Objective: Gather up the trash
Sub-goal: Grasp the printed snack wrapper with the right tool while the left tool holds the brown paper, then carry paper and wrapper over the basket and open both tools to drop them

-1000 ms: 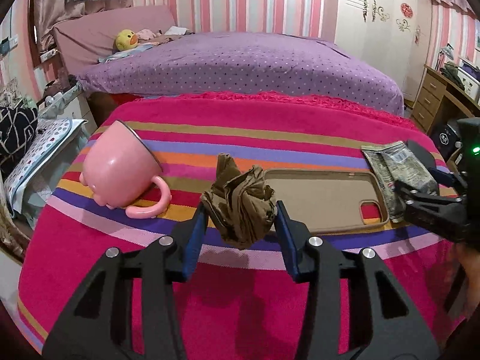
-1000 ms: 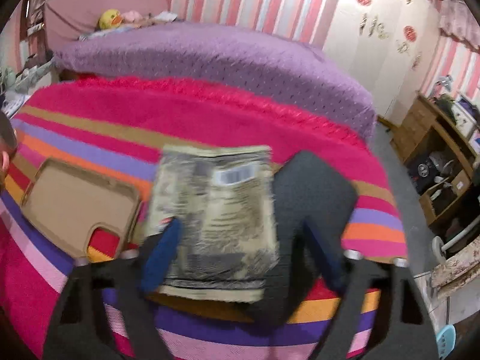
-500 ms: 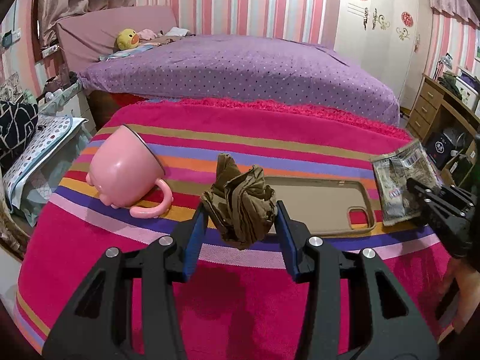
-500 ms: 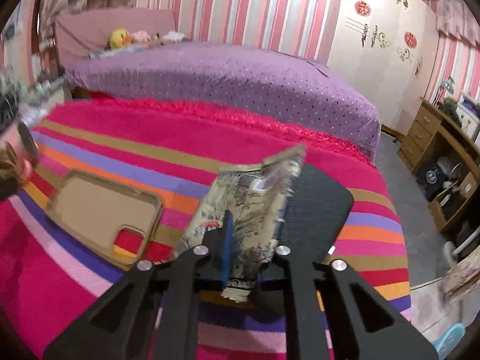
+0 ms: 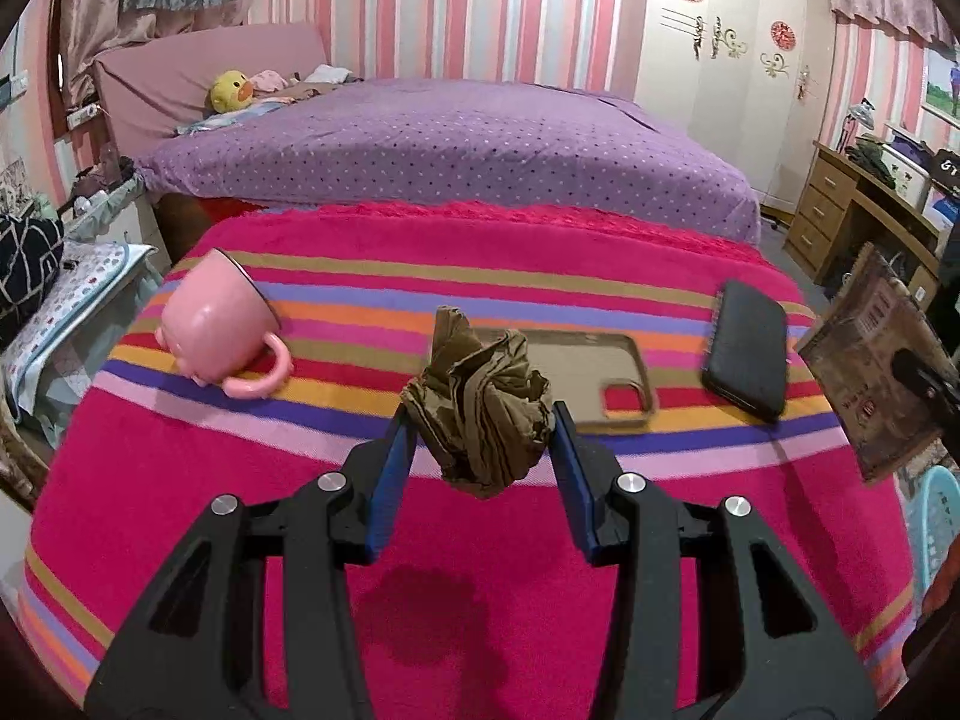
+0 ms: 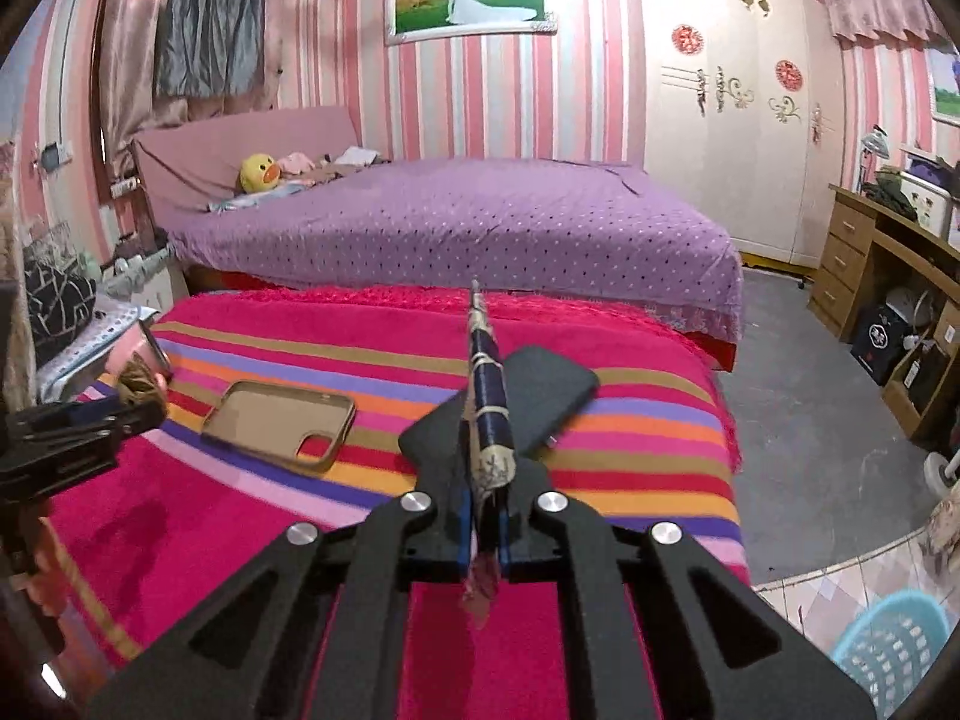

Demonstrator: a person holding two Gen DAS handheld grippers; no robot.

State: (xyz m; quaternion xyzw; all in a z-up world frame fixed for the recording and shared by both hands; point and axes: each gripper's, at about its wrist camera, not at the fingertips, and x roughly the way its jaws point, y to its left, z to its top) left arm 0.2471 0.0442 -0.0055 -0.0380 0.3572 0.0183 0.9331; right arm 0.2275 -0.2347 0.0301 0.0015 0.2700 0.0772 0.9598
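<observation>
A crumpled brown wrapper (image 5: pixel 480 414) hangs above the striped blanket (image 5: pixel 480 540), and my left gripper (image 5: pixel 480 423) is shut on it, blue pads against both sides. A flat printed snack packet (image 6: pixel 493 471) stands edge-on in the right wrist view, clamped by my shut right gripper (image 6: pixel 487 420). From the left wrist view the same packet (image 5: pixel 870 360) floats off the blanket's right edge, with the right gripper (image 5: pixel 924 378) behind it. The left gripper (image 6: pixel 135 405) and its brown wrapper (image 6: pixel 135 381) show at the left of the right wrist view.
On the blanket lie a pink mug (image 5: pixel 216 324) on its side, a brown phone case (image 5: pixel 576 372) and a black phone (image 5: pixel 747 354). A purple bed (image 5: pixel 450 150) stands behind. A light blue basket (image 6: pixel 894 648) sits on the floor at the right, near a wooden desk (image 6: pixel 870 252).
My right gripper shut on the snack packet and lifted it off the blanket, turning it edge-on and uncovering the black phone. My left gripper drew back and up a little with the wrapper.
</observation>
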